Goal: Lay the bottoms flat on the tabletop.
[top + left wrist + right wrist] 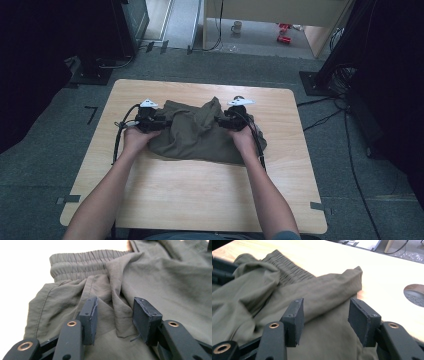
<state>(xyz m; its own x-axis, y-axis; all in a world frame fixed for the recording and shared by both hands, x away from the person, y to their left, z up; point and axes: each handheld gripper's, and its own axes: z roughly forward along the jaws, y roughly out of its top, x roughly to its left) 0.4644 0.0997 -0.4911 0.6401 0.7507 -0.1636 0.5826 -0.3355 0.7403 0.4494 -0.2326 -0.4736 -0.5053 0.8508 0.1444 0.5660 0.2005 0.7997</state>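
Two hand-held grippers work a pair of olive-green shorts that lies crumpled on the far half of our light wooden table. We hold the left gripper at the left edge of the garment and the right gripper over its right half, the two facing each other across the bunched cloth.

In the left gripper view, our left gripper has its jaws spread, and a raised fold of the shorts stands in the gap between the pads without being pressed by either. The elastic waistband runs across the cloth beyond the jaws.

In the right gripper view, our right gripper is also spread apart over the shorts; fabric lies under and between the pads, but they do not pinch it. The gathered waistband shows farther off to the left, and a corner of the cloth reaches toward bare table and a round hole in its top.
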